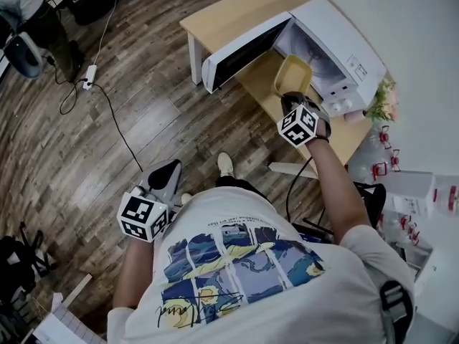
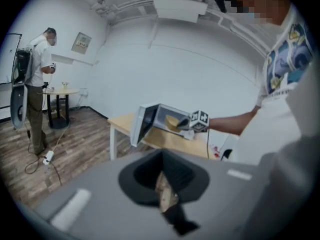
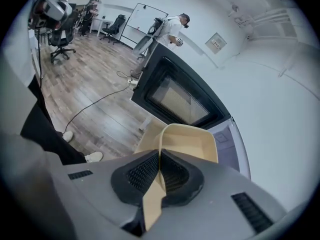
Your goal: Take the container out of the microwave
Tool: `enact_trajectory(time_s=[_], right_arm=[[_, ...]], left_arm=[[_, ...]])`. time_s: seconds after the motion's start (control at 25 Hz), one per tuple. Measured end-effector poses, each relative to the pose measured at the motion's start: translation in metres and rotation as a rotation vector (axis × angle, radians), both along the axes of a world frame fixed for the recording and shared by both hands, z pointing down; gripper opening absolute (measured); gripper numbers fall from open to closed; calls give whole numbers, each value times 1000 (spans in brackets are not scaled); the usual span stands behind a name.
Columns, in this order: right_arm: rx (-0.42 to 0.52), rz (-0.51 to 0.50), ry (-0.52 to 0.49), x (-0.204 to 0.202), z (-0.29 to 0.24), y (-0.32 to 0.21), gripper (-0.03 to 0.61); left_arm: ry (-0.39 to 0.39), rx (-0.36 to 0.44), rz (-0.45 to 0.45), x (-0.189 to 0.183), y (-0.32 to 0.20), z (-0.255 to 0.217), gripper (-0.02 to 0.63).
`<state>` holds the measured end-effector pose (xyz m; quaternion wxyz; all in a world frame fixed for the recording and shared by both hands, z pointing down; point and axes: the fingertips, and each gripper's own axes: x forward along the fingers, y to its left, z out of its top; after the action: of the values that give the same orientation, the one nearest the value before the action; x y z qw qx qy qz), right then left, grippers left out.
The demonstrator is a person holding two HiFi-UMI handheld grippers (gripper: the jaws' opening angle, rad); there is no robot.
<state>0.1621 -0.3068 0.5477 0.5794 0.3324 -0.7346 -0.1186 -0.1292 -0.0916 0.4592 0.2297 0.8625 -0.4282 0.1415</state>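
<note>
A white microwave (image 1: pixel 337 41) stands on a light wooden table (image 1: pixel 229 13) with its door (image 1: pixel 240 52) swung open to the left. A beige container (image 1: pixel 292 76) hangs tilted at the mouth of the cavity. My right gripper (image 1: pixel 290 97) is shut on its near rim. In the right gripper view the container (image 3: pixel 192 144) sits just past the jaws of the right gripper (image 3: pixel 160 171), with the door's dark window (image 3: pixel 175 96) behind. My left gripper (image 1: pixel 163 176) hangs low by the person's hip, far from the microwave. The left gripper (image 2: pixel 162 184) is shut on nothing.
A cable and power strip (image 1: pixel 90 77) lie on the wooden floor to the left. Bottles (image 1: pixel 380 167) and flowers (image 1: pixel 386 99) crowd the right of the table. Another person (image 2: pixel 37 84) stands by a small round table (image 2: pixel 60 101). Office chairs (image 3: pixel 62 34) stand far off.
</note>
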Motion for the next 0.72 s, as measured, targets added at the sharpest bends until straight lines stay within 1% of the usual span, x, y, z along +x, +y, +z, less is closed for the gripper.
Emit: enact_trajectory(time_s=[0.48, 0.72], right_arm=[[-38, -40, -87, -63, -39, 113, 12], [-49, -24, -150, -89, -50, 166, 12]], left_arm=[[17, 25, 47, -17, 53, 3, 8], [17, 24, 42, -32, 80, 7, 8]])
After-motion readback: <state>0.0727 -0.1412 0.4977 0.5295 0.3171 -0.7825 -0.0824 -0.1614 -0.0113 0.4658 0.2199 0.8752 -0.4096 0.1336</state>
